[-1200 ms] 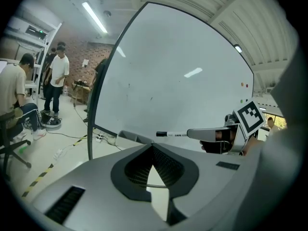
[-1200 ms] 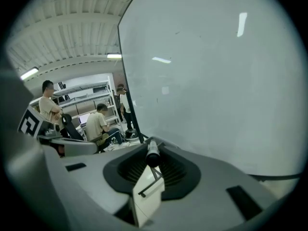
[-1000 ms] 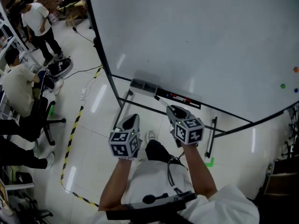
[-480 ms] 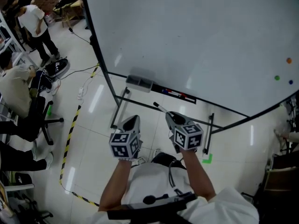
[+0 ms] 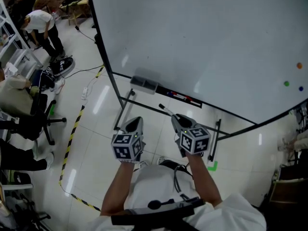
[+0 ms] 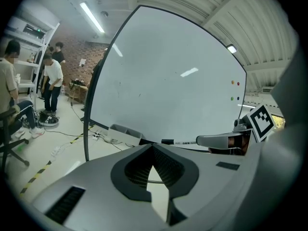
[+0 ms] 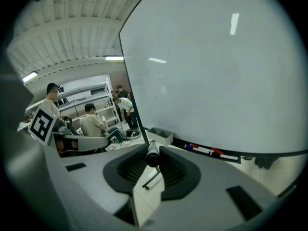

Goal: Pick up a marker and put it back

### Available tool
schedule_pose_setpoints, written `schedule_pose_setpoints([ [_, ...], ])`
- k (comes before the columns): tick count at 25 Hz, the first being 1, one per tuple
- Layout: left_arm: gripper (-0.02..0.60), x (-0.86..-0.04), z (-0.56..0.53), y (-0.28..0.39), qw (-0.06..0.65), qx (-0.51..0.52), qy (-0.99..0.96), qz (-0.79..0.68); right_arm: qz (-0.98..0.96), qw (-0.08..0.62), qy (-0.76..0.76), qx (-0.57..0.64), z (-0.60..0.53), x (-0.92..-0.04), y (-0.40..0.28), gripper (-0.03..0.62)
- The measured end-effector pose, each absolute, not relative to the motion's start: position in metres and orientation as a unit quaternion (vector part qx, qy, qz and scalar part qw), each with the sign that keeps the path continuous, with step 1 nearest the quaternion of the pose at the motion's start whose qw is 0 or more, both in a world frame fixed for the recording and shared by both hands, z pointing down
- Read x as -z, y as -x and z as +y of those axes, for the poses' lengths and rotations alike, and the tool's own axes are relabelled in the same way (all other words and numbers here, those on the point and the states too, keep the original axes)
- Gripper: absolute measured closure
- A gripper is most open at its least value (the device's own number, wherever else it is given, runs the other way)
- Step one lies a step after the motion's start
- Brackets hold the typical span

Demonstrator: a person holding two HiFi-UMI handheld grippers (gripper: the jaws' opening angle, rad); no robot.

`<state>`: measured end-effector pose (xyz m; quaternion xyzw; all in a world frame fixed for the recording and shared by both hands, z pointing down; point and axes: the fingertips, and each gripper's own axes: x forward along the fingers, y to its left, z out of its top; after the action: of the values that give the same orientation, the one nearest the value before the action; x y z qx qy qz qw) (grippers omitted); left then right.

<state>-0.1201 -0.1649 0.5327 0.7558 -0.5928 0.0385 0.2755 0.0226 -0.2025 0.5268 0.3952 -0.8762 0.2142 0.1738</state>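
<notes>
Since a second ago my right tongs (image 5: 176, 118) have drawn slightly back from the large whiteboard's black ledge (image 5: 181, 97). My left tongs (image 5: 136, 121) are closed and empty. The right ones are clamped on the slim black marker (image 5: 166, 109), its tip pointing toward that ledge.

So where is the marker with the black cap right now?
In the right gripper view, the black-capped white marker is pinched in the jaws of the right gripper, held out in front of the big whiteboard.
</notes>
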Motion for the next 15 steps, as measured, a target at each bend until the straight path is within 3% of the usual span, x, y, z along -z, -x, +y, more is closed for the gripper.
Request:
schedule_pose_setpoints([
  [15,0.581,-0.5308,-0.1711,0.1175,0.276,-0.038,-0.753,-0.597,-0.881,0.172,-0.386,-0.213,-0.2084,-0.5245,-0.0182,0.507],
])
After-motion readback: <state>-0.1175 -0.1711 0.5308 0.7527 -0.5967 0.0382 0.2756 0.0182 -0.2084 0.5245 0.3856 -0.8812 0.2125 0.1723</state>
